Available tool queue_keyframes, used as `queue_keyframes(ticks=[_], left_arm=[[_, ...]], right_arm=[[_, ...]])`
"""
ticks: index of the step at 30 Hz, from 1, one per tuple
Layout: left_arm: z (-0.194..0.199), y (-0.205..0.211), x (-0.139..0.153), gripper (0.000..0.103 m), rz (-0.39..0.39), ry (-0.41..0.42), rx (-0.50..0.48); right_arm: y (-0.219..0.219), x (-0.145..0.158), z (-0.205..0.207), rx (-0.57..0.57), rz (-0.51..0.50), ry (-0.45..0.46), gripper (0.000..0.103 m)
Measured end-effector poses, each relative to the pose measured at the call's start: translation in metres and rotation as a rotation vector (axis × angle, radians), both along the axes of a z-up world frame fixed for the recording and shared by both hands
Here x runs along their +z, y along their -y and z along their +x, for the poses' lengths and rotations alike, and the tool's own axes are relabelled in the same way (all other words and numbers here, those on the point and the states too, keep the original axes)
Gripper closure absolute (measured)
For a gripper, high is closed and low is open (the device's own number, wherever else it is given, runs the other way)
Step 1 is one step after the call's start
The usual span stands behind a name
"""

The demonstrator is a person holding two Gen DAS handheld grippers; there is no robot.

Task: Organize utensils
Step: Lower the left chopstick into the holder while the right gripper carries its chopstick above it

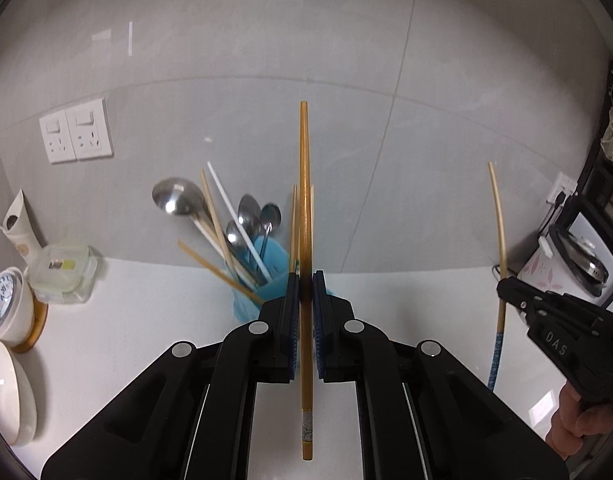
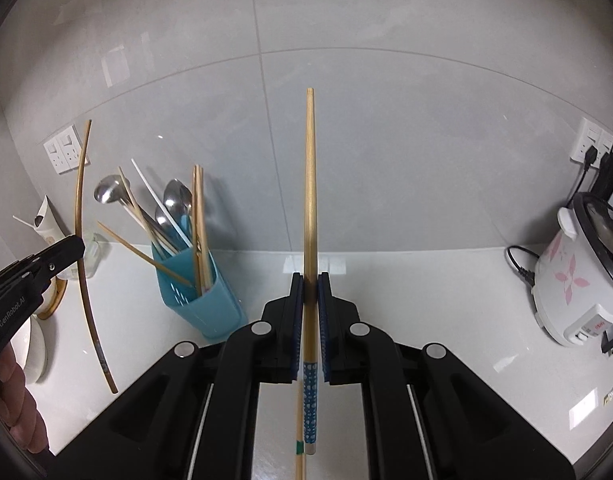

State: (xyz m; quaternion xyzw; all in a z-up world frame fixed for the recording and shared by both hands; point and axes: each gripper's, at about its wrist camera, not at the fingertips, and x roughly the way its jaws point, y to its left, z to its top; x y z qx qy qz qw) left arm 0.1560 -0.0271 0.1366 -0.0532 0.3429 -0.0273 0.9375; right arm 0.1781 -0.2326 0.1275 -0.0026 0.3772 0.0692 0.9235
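My left gripper (image 1: pixel 306 280) is shut on an orange-brown chopstick (image 1: pixel 304 180) that stands upright through the jaws. My right gripper (image 2: pixel 311 280) is shut on a pale chopstick (image 2: pixel 310 180) with a blue dotted end, also upright. Both hang above the white counter. A blue utensil holder (image 1: pixel 266 258) (image 2: pixel 202 292) stands by the wall with a ladle (image 1: pixel 174 198), spoons and several chopsticks in it. It is just behind the left gripper and to the left of the right one. Each view shows the other gripper (image 1: pixel 504 286) (image 2: pixel 80 245) with its stick. Another thin stick with a green band (image 2: pixel 299 432) shows under the right gripper.
White bowls (image 1: pixel 6 392), a patterned cup (image 1: pixel 4 308) and a lidded clear container (image 1: pixel 62 274) sit at the counter's left end. A rice cooker (image 2: pixel 574 280) with its cord stands at the right. Wall sockets (image 1: pixel 76 132) are on the tiled wall behind.
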Motion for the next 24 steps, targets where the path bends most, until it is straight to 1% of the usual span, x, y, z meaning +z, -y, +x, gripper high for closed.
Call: queue_keyframes(ticks=[4,9,16,24], left_arm=[[0.013,-0.004,0.009,0.097,-0.017,0.04,0.0],[0.032,-0.008,0.009,0.097,-0.041,0.073,0.012],[0.059,-0.013,0.001,0.097,-0.056,0.1,0.023],[0.086,-0.015,-0.026,0.097,-0.065,0.097,0.05]], right_arm=[[-0.013,0.007,0.014,0.016,0.003,0.01,0.097],[-0.027,0.01,0.032,0.034,0.004,0.015,0.096],[-0.041,0.002,0.055,0.053,0.017,0.004,0.096],[-0.049,-0.016,0.073,0.057,0.026,-0.026,0.096]])
